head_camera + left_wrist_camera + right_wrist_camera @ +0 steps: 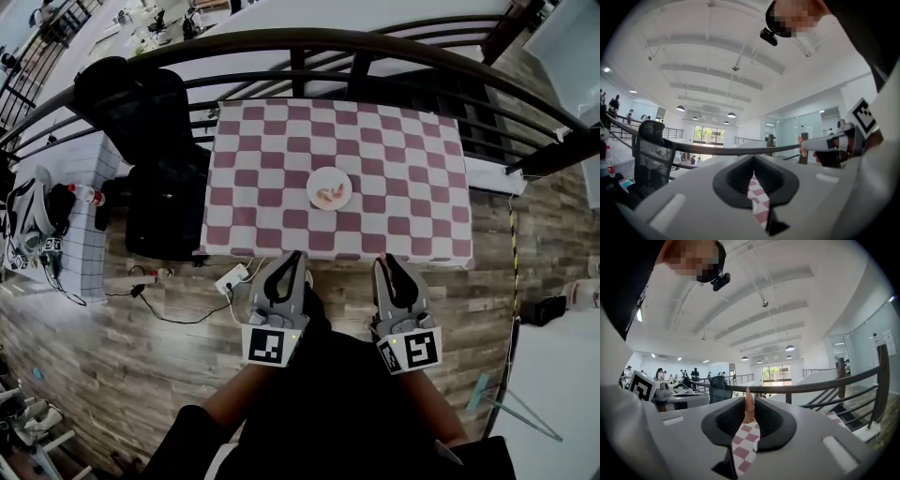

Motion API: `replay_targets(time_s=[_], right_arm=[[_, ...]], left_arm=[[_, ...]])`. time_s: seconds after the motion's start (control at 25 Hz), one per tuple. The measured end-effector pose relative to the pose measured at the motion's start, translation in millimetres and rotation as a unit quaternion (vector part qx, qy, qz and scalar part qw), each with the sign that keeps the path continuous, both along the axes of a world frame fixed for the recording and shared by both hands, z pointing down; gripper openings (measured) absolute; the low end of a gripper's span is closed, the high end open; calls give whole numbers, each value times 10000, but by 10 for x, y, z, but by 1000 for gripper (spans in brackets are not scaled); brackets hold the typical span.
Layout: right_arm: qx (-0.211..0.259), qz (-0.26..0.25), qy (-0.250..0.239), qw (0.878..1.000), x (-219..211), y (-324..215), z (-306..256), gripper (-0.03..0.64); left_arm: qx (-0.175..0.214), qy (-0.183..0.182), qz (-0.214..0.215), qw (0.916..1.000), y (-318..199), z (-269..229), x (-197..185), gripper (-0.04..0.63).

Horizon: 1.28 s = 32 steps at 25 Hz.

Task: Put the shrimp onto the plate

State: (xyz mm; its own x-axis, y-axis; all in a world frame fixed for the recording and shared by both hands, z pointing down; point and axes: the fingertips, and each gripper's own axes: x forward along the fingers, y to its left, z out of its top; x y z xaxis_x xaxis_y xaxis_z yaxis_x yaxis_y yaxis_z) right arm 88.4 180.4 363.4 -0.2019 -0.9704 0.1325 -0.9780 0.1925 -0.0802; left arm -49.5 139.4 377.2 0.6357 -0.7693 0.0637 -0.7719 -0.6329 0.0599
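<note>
Only from right gripper (pixel 749 400): pinched shrimp (pixel 748 409)

L tongs (pixel 293 258) closed, R tongs (pixel 386 262) pinching, both nr torso

The floor (pixel 141 375) is brown wood. A table (pixel 272 141) has a red and white checked cloth. A black chair (pixel 141 112) stands beside it. A dark rail (pixel 281 42) curves behind. Round lamps (pixel 790 348) shine overhead.

Tablecloth (pixel 375 169) dusky-pink and white checks; plate (pixel 343 184) white; shrimp (pixel 748 404) pale orange-pink; floor (pixel 141 375) grey-brown wood grain.
</note>
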Motion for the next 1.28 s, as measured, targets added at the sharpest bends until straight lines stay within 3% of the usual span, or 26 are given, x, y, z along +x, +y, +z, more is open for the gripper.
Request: replay_targets(time_s=[0.52,0.92,1.28], right_arm=[[-335,177,65,9993,-200,-1107,209,61],[-699,104,73,9975,-165,-1388,425,62],[-882,-263,8,9958,-85,-1957,633,61]], left_arm=[[-98,77,421,9990,-1045,136,-18,8],[-277,130,114,9995,-1370,253,-75,8],[-186,97,-180,9996,-1713,291,49,8]])
